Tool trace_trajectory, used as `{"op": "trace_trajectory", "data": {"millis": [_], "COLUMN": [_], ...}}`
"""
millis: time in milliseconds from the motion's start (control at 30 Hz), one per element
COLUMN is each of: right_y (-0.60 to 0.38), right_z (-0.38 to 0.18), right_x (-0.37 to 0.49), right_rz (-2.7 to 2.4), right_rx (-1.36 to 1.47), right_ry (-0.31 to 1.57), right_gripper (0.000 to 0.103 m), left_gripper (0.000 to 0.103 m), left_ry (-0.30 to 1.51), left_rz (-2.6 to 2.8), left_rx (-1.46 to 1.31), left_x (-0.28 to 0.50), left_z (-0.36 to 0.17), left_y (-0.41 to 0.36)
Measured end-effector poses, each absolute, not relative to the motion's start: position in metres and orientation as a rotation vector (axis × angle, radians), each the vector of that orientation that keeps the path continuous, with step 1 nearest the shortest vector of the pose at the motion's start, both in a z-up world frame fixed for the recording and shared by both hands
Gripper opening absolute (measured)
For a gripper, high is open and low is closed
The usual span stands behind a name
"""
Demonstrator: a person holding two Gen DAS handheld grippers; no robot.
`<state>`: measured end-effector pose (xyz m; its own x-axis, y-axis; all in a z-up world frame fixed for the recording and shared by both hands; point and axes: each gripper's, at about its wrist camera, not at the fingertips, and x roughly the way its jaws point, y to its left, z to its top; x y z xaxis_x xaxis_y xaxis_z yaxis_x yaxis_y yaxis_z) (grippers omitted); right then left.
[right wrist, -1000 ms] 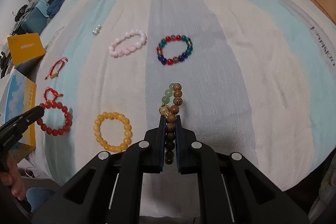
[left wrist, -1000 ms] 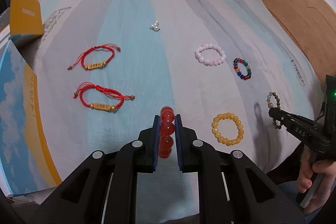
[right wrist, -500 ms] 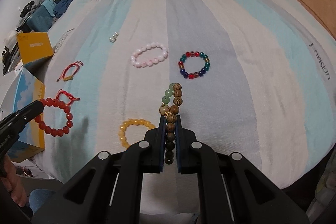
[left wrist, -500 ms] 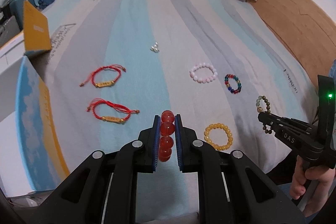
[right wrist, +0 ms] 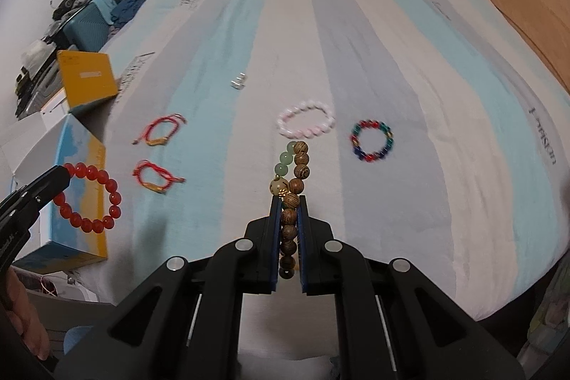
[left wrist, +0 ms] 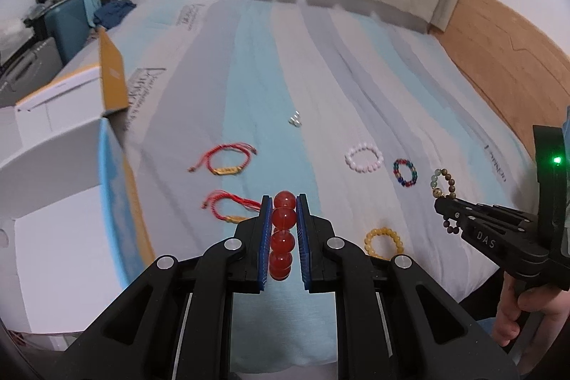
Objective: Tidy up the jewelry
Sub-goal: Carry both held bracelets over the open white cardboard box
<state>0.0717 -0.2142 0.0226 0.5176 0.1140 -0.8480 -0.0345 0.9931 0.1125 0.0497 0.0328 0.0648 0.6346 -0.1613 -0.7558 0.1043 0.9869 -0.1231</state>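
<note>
My left gripper (left wrist: 284,198) is shut on a red bead bracelet (left wrist: 284,239), held up above the near part of the striped bed (left wrist: 270,77). The right wrist view shows that bracelet (right wrist: 107,198) hanging as a full ring from the left gripper (right wrist: 62,173). My right gripper (right wrist: 288,200) is shut on a wooden bead bracelet (right wrist: 301,171) with a few green beads, also lifted off the bed. On the sheet lie two red cord bracelets (left wrist: 224,162) (left wrist: 228,205), a pink bead bracelet (left wrist: 364,158), a multicolour one (left wrist: 405,172), a yellow one (left wrist: 383,243) and small silver earrings (left wrist: 295,120).
An open white box (left wrist: 53,202) with a blue and yellow side stands at the bed's left edge, a yellow-lidded box (right wrist: 87,77) behind it. A teal suitcase (left wrist: 67,24) and clutter sit at far left. Wooden floor (left wrist: 498,59) runs along the right. A hand (left wrist: 513,319) holds the right gripper.
Both grippers have risen and drawn back from the bed, each still holding its bracelet. The jewellery on the sheet now looks smaller and farther away, and more of the room shows.
</note>
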Motion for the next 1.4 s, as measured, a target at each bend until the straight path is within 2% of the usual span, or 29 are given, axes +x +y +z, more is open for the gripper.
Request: {"op": "trace_trajectory", "data": {"millis": [733,1400], "right_y": [-0.068,0.078], "right_z": [0.063,0.060], "right_x": [0.077,0.066], "right_rz": [0.244,0.444], "right_rx": [-0.066,-0.191], "right_ry": [0.985,0.988], "right_gripper": [0.007,0.007], "left_gripper": [0.012,0.013], "left_ry": [0.748,0.824], "left_rz": [0.000,0.311], "left_rx": [-0.176,-0.194], "left_x": [0.004,-0.019], "left_z": [0.119,0.090], "left_y": [0.150,0.268]}}
